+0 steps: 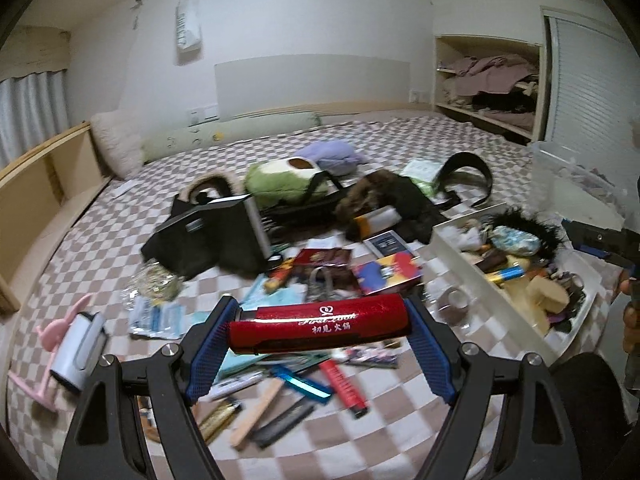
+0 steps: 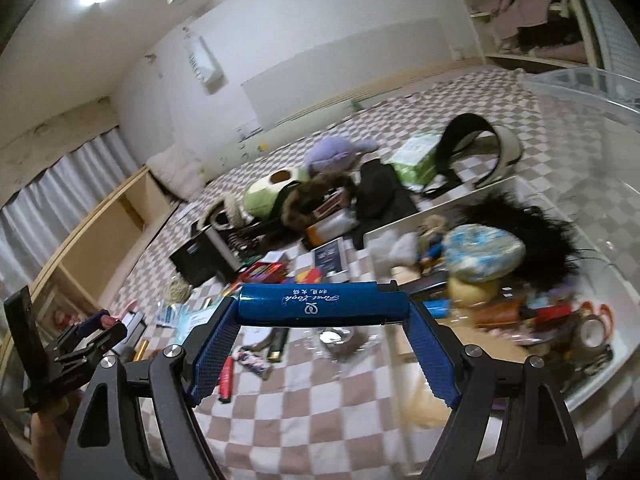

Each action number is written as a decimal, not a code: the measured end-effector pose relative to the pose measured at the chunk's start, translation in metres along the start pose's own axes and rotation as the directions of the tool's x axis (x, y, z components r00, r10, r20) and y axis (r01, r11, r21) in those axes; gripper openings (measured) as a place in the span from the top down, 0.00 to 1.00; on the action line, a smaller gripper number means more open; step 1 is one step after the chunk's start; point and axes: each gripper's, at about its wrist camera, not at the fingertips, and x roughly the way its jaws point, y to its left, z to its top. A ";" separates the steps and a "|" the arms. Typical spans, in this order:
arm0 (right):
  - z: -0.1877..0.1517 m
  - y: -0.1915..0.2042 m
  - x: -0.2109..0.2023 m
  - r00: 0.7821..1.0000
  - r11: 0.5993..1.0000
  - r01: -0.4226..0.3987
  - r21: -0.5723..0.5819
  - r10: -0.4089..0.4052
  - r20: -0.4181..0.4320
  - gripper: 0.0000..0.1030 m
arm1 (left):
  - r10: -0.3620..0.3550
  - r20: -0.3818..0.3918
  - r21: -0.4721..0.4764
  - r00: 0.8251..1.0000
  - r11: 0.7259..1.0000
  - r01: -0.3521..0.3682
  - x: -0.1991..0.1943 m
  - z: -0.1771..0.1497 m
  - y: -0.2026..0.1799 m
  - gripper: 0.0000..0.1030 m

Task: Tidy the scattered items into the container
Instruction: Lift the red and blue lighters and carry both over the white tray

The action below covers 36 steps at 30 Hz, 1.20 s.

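My left gripper [image 1: 320,326] is shut on a red glittery tube [image 1: 320,326], held crosswise above the checkered bedspread. My right gripper [image 2: 322,304] is shut on a matching blue tube [image 2: 322,304], held near the left rim of the white tray [image 1: 456,258], which also shows in the right wrist view [image 2: 374,236]. The tray holds several items, among them a black feathery piece [image 2: 516,224] and a blue patterned pouch [image 2: 482,256]. Scattered small items lie on the bed below the left gripper: a red stick [image 1: 345,388], a wooden stick [image 1: 258,414], a gold lighter [image 1: 218,418].
A black bag [image 1: 208,240], a green plush [image 1: 280,184], a purple plush [image 1: 328,156], a black belt [image 1: 468,172] and booklets [image 1: 388,272] lie further back. A pink rabbit roller [image 1: 72,344] lies left. A clear plastic bin [image 1: 576,176] stands right. Shelves line the left edge.
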 end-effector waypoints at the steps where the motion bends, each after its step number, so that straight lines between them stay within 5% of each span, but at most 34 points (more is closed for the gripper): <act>1: 0.002 -0.007 -0.003 1.000 1.000 0.007 0.007 -0.007 0.004 0.19 | -0.011 0.002 -0.002 1.000 1.000 0.011 0.002 0.002 -0.006 0.20; 18: 0.008 -0.108 -0.039 0.993 0.989 0.112 0.101 -0.114 0.016 0.19 | -0.158 -0.008 0.047 0.987 0.986 0.158 0.036 0.019 -0.103 0.20; 36: 0.003 -0.162 -0.011 0.983 0.977 0.171 0.128 -0.159 -0.096 0.19 | -0.322 -0.072 0.110 0.944 0.938 0.328 0.063 0.015 -0.198 0.20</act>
